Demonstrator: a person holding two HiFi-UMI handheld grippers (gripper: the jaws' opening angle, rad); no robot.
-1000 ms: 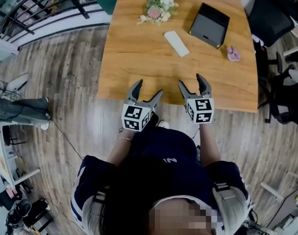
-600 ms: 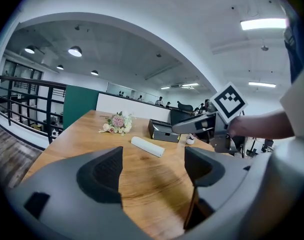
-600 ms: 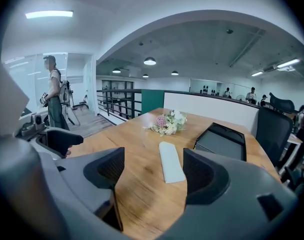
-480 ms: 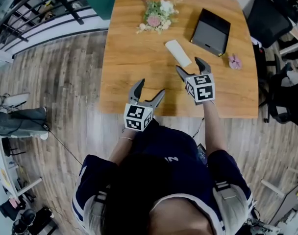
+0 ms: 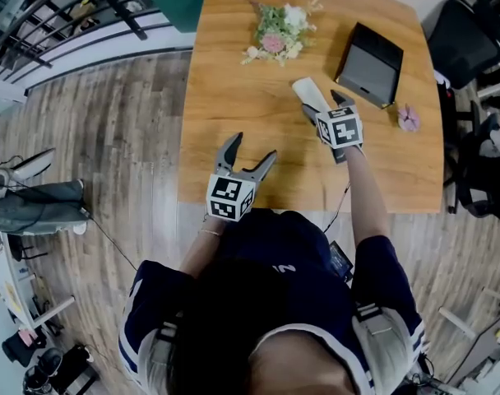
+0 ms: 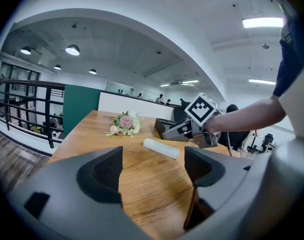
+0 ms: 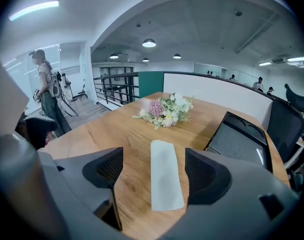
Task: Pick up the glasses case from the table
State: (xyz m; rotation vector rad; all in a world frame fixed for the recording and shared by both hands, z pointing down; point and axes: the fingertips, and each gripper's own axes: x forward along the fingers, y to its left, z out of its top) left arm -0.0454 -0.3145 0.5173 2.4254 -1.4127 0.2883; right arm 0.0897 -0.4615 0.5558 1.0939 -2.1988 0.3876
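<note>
The case (image 7: 166, 181) is pale, long and flat with a rounded far end. It lies on the table (image 5: 233, 97), well in from every edge, pointing away from the person. The right gripper (image 5: 321, 104) is over its near end. Its jaws have just been opening and stand wide apart, the case between them but untouched. A black box (image 5: 371, 52) sits close on the right and flowers (image 5: 279, 31) lie beyond, while the left side is bare wood. The left gripper (image 5: 252, 148) hangs at the near edge, jaws apart and empty.
</note>
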